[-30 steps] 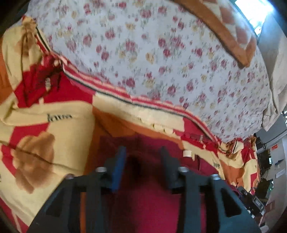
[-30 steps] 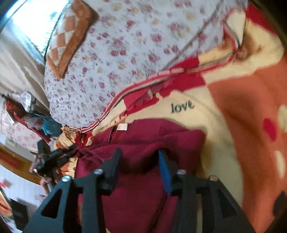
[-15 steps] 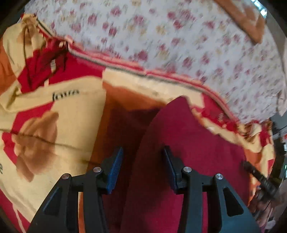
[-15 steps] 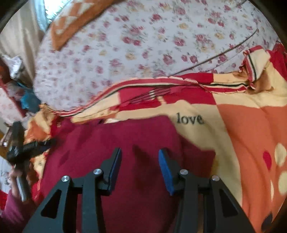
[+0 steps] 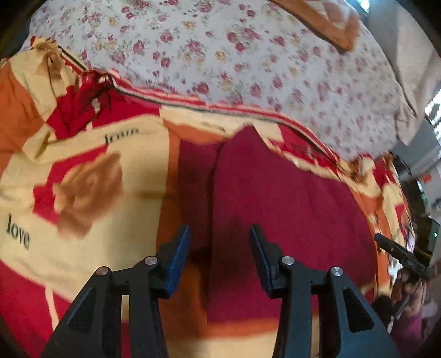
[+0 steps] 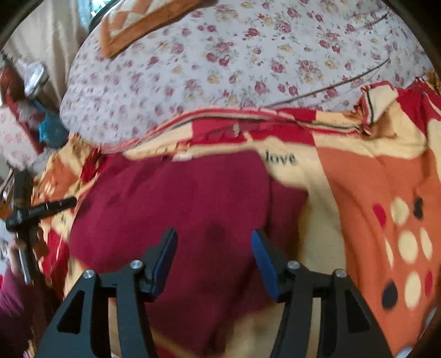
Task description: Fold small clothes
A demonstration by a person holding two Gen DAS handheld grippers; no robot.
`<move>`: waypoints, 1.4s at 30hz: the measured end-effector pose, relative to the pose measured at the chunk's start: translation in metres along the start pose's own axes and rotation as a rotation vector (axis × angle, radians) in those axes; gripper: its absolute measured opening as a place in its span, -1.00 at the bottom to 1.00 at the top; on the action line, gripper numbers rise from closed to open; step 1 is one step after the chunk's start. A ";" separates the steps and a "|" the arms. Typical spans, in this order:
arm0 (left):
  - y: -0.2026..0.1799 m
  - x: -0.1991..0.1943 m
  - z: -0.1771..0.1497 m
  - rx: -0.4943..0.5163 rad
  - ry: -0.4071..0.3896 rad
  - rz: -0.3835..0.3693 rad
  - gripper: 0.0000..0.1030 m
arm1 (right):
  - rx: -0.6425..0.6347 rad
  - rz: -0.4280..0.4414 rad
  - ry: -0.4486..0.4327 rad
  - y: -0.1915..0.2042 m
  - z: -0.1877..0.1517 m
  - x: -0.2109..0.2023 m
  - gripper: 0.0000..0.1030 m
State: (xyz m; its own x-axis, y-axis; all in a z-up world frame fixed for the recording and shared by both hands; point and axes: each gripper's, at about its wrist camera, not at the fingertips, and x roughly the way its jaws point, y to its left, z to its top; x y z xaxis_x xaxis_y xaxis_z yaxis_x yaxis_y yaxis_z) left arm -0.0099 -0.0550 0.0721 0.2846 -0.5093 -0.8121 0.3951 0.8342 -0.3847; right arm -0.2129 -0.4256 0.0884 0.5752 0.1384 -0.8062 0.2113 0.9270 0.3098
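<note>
A dark red garment lies flat on a red, cream and orange blanket on the bed. It also shows in the right wrist view. A fold line runs down its left part in the left wrist view. My left gripper is open and empty, held over the garment's left part. My right gripper is open and empty, held over the garment's right half. Neither gripper touches the cloth.
A white floral bedsheet covers the bed beyond the blanket, with an orange checked pillow at the far end. The other gripper and the person's hand show at the frame edges. Clutter stands beside the bed.
Both grippers have drawn back and up from the garment. The garment, bunched a second ago, now lies spread flat with one side folded over.
</note>
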 end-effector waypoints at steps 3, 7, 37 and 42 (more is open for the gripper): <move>0.000 -0.001 -0.027 0.023 0.034 -0.026 -0.55 | 0.007 0.011 0.035 0.000 -0.027 -0.006 0.15; -0.003 0.008 -0.048 0.069 0.049 -0.011 -0.54 | 0.008 0.020 0.081 0.005 -0.047 0.005 0.15; -0.033 -0.007 -0.047 0.103 -0.065 0.158 -0.87 | -0.110 -0.043 0.000 0.054 -0.009 -0.009 -0.27; -0.042 0.009 -0.044 0.114 -0.082 0.209 -0.87 | -0.148 -0.041 0.030 0.074 0.013 0.041 -0.28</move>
State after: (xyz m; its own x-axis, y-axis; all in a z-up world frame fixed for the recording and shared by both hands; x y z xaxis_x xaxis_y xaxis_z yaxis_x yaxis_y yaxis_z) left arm -0.0623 -0.0853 0.0623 0.4383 -0.3476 -0.8289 0.4147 0.8964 -0.1565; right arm -0.1630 -0.3560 0.0846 0.5445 0.1079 -0.8318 0.1134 0.9731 0.2006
